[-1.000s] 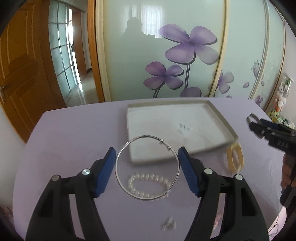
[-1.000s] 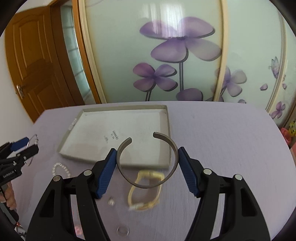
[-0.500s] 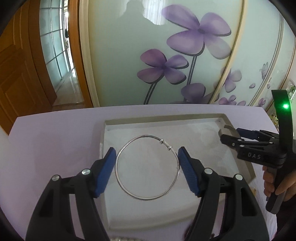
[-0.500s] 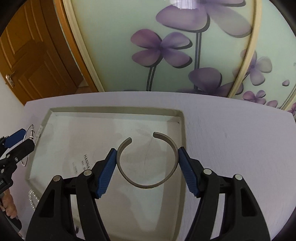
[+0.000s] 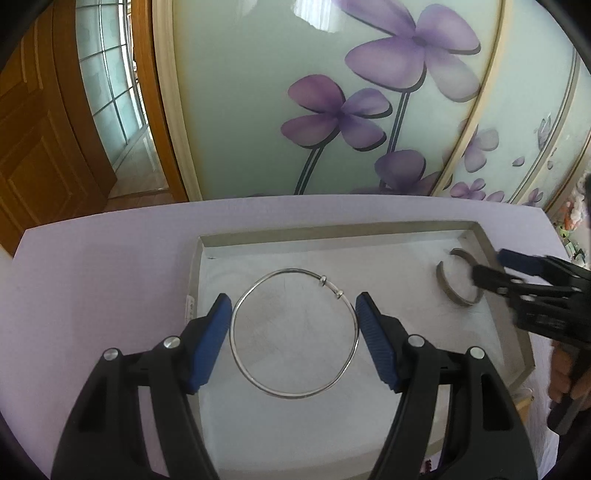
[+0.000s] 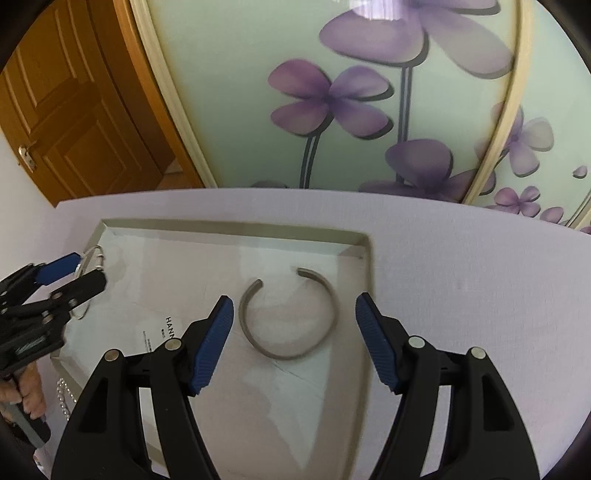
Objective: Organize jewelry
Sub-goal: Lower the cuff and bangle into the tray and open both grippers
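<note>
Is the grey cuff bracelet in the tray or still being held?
In the tray. The cuff bracelet lies on the tray floor; the right tool is open, with gaps between the cuff and both blue pads.

Bright daylight, glare on the glass panel (image 5: 321, 22), fisheye bending at edges, slight blur in right view.

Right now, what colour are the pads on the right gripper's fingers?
Blue, with fine ridges, on black fingers; the right wrist view shows them best.
</note>
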The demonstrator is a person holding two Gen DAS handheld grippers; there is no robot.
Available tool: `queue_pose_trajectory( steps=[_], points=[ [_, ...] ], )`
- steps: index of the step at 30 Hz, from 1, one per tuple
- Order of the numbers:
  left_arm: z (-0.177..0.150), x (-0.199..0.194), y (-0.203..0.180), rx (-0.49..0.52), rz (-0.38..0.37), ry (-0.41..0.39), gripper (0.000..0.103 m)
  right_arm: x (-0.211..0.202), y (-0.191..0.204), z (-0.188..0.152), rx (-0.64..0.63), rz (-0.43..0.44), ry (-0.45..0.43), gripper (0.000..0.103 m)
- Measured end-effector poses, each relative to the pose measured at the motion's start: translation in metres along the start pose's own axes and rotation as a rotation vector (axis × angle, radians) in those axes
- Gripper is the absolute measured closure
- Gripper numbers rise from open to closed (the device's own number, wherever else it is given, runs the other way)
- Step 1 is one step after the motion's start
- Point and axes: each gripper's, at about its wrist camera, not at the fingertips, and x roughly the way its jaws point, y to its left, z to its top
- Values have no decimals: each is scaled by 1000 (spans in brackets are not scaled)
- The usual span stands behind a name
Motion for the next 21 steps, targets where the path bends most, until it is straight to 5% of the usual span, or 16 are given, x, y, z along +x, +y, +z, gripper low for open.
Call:
queue_pose_trajectory(
  steps=[11,21],
  points=[
    [9,10,-2,-25,10,6,28,-23,-27,-16,61,19,-61,33],
    [-39,-89,43,-107,6,-146,10,-85,-17,-63,80,41,-158,33]
  ],
)
